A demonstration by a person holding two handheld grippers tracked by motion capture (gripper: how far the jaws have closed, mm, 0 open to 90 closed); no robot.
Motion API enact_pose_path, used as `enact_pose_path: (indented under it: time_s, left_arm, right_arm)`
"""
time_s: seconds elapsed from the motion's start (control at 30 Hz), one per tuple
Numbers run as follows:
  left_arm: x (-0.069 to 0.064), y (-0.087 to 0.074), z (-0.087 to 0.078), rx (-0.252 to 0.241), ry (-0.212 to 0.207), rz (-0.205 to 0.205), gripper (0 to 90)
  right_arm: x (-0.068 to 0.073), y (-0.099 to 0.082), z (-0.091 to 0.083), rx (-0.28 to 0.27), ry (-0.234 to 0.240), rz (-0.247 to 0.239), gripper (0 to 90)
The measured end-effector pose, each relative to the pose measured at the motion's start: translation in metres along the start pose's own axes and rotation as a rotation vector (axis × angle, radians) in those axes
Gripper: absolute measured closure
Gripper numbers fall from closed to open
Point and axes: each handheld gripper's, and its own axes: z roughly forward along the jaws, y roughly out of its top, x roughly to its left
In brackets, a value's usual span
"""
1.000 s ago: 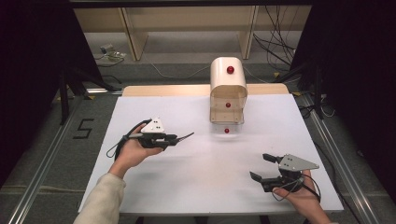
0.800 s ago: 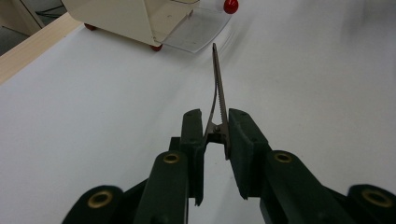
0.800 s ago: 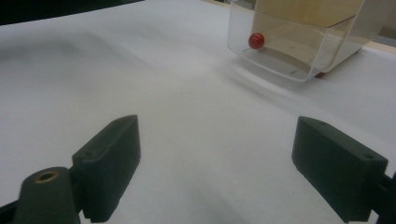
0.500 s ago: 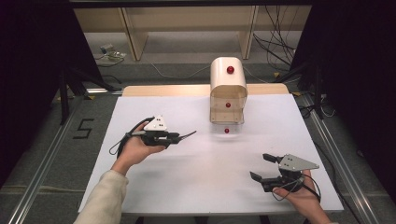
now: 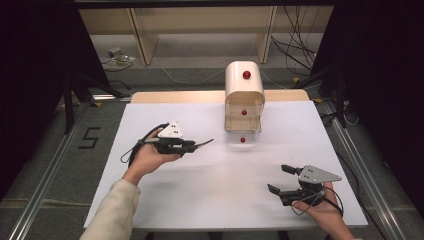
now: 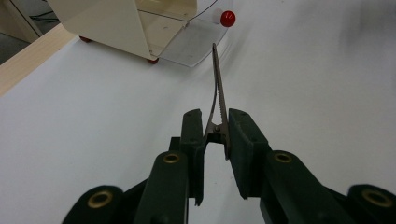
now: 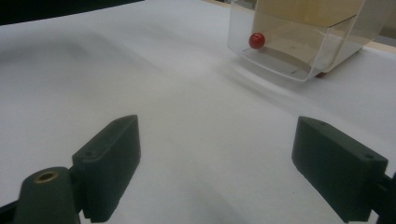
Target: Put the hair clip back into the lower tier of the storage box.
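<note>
Your left gripper [image 6: 215,133] is clamped on the hinge end of a pair of slim serrated metal tweezers [image 6: 217,88] — black jaws tight on the pivot, so the long tips stick straight out ahead like an extension of the jaws. In the high view that same left gripper [image 5: 192,146] is held level above the white table cover [image 5: 200,200], tweezers [image 5: 204,144] pointing toward the cabinet. A grip that far back gives reach but probably little stiffness at the tips, so I'd expect them to wander.

Just past the tweezer tips sits the clear plastic bottom drawer [image 6: 196,44], pulled out of the small cream cabinet with rounded top [image 6: 107,21]. Its red ball knob [image 6: 227,18] is ahead of the tips and slightly to their right, not touching. Judging by the aim, you're lining the tips up on the open drawer — to drop the tweezers in or work at something there; I can't tell which. The drawer looks empty from here.

Your right gripper [image 7: 215,163] is wide open with nothing between the pads, parked low over the cover. The drawer [image 7: 280,51] and its red knob [image 7: 256,40] are well ahead of it, up and to its right. In the high view the right gripper [image 5: 282,180] rests near the table's front edge, well apart from the cabinet [image 5: 244,97] — likely waiting clear so the left has room, and ready to push the drawer shut.
</note>
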Motion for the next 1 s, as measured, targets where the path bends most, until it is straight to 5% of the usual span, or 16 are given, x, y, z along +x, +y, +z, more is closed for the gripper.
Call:
enact_pose_path:
  time_s: [1.0]
  left_arm:
    - [0.002, 0.022, 0.008, 0.006, -0.013, 0.031, 76.2]
  right_arm:
    - [0.0, 0.0, 0.0, 0.002, 0.002, 0.004, 16.1]
